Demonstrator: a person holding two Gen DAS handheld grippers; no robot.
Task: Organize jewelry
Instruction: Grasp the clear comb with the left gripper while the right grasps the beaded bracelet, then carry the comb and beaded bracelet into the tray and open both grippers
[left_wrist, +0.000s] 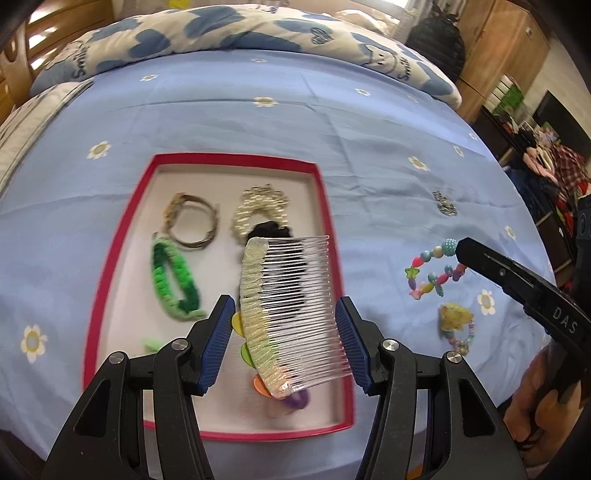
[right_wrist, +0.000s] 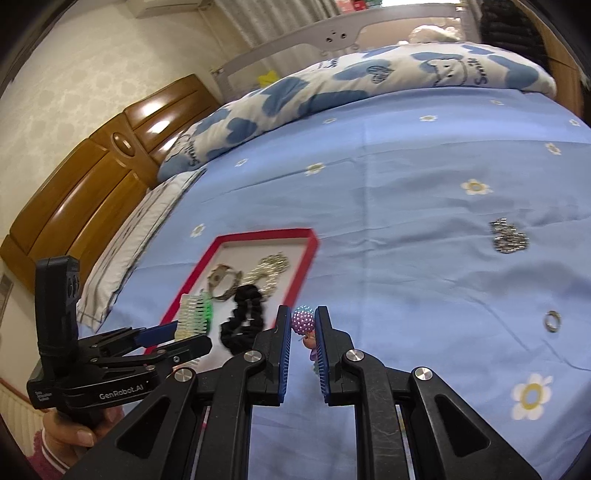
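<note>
I've got the L tongs (left_wrist: 284, 343) clamped on the clear plastic hair comb w/ pale glitter spine (left_wrist: 291, 314), over the red-rimmed white tray (left_wrist: 110, 251). R tongs (right_wrist: 302, 350) pinch the multicolour bead bracelet (right_wrist: 304, 325) at 3 o'clock. I'd lower the comb flat into the bare 6 o'clock spot, then release.

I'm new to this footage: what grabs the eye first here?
A clear hair comb held in the left gripper over the red-rimmed tray of bracelets. To its right, the right gripper pinches a colourful beaded bracelet above the blue flowered sheet.
</note>
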